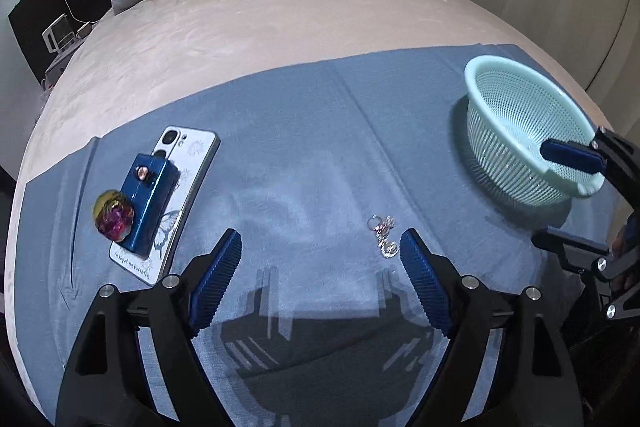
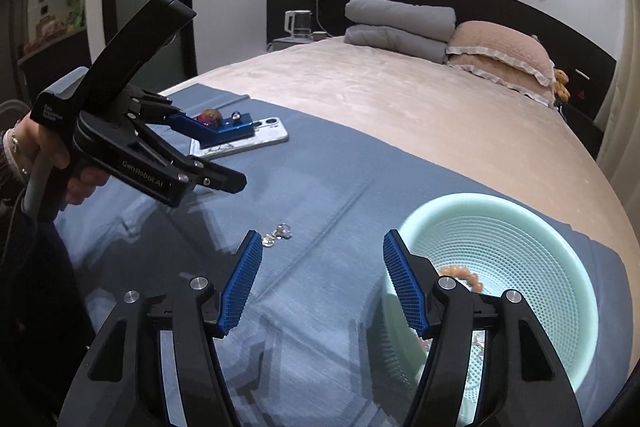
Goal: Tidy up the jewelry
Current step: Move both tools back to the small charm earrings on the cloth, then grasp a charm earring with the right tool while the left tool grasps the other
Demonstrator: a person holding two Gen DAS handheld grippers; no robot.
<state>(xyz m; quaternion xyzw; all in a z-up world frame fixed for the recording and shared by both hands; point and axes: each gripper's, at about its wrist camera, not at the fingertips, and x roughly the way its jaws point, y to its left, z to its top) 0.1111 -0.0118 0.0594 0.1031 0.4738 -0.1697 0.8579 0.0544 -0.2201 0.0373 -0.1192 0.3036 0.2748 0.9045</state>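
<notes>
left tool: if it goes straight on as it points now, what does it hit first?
Likely the blue cloth. The left tool is open; the silver jewelry lies just inside its right finger, so it might clip that first. Depth unclear.

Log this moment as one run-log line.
left claw: open, empty | right claw: open, empty | silver jewelry: on blue cloth | basket: holds beads

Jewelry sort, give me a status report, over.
Left gripper open, empty, above the cloth. Right gripper open, empty, beside the basket. Silver jewelry on the blue cloth; beaded bracelet already in basket. Nothing blocking.
</notes>
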